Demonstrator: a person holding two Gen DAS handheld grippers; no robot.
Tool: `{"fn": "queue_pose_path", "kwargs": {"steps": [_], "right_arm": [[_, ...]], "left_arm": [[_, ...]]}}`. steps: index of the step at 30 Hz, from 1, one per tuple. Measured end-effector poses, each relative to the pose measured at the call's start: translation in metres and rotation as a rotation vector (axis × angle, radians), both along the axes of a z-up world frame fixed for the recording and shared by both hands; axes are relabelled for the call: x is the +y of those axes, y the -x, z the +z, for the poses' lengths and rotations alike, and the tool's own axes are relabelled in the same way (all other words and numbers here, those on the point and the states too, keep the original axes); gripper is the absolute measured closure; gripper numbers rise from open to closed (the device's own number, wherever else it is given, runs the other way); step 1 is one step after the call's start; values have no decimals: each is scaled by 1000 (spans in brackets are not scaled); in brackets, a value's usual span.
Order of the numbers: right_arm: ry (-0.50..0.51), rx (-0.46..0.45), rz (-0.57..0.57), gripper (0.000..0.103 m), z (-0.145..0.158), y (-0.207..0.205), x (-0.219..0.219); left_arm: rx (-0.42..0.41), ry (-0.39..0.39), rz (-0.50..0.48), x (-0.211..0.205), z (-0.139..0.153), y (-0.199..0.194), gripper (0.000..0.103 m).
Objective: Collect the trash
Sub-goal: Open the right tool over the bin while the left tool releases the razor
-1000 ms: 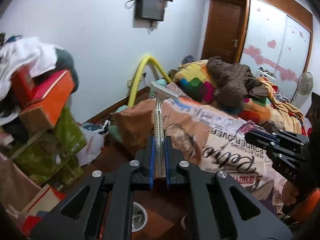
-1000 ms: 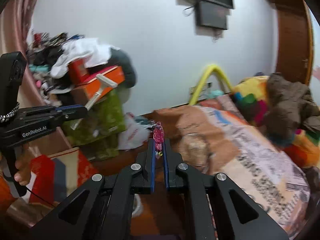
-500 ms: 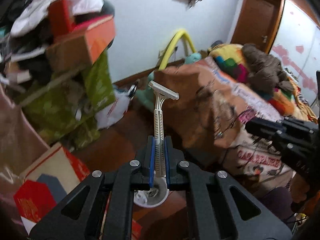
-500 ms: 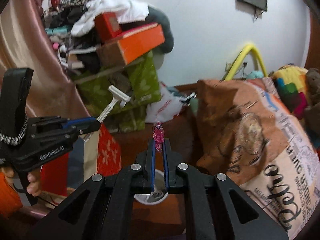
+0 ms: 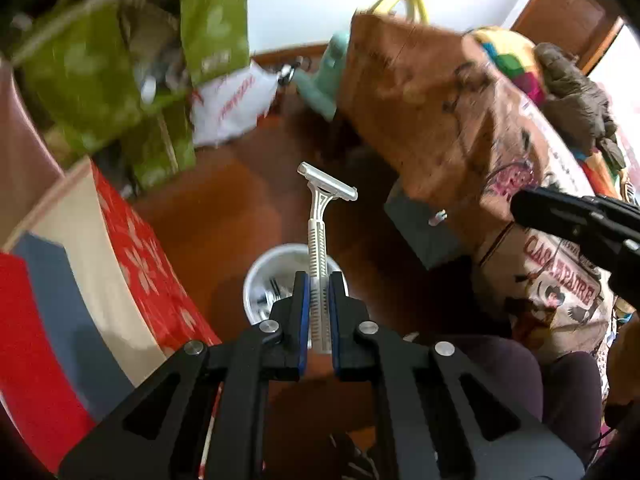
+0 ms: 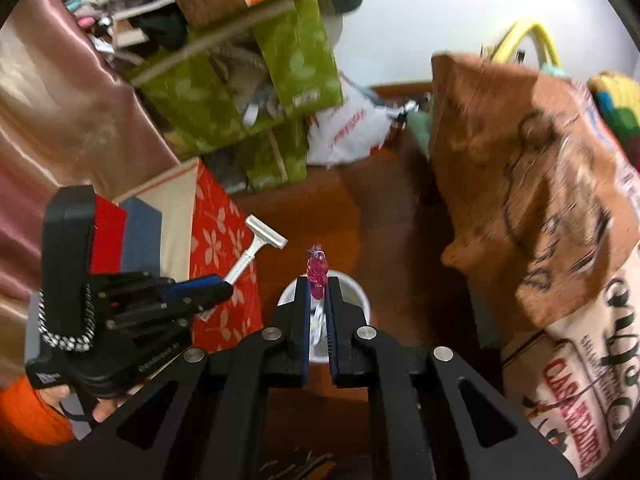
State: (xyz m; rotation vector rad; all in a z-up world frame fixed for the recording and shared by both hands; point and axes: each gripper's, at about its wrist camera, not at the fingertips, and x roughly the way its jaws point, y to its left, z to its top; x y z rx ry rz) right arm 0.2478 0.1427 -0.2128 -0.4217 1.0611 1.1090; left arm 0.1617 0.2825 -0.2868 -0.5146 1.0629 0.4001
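Through the left wrist camera, we are gripping a white plastic disposable razor (image 5: 319, 240) by its ribbed handle in our left gripper (image 5: 318, 304), the blue-lined fingers (image 5: 303, 312) pressing on both sides and the blade head sticking out ahead. Just beyond and below the fingertips, a small round white trash bin (image 5: 260, 276) is standing on the brown wooden floor (image 5: 224, 208), with grey scraps lying inside it. To the left of the gripper, a red box with white flowers (image 5: 132, 252) is leaning. To the right, our right gripper (image 5: 576, 220) is showing as a black shape before a brown printed blanket (image 5: 460, 120).

Through the right wrist camera, we are pinching a small pink translucent plastic piece (image 6: 317, 270) between the right gripper's (image 6: 318, 300) narrowed fingers, its top poking out past the tips. The white bin (image 6: 356, 292) is sitting directly beneath. Off to the left, our left gripper (image 6: 208, 290) is holding the razor (image 6: 260, 248) angled up toward the right, in front of the red flowered box (image 6: 224, 240). Green boxes (image 6: 292, 52) are piling up farther ahead.
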Motion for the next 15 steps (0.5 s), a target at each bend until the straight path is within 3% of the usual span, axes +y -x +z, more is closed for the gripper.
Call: {"fn": "queue_pose_path", "kwargs": {"steps": [8, 15], "right_arm": [[92, 61, 41, 97, -45, 5, 23], [96, 80, 70, 96, -52, 3, 37]], "left_arm": [[90, 109, 34, 8, -63, -2, 96], [80, 145, 56, 16, -73, -13, 96]]}}
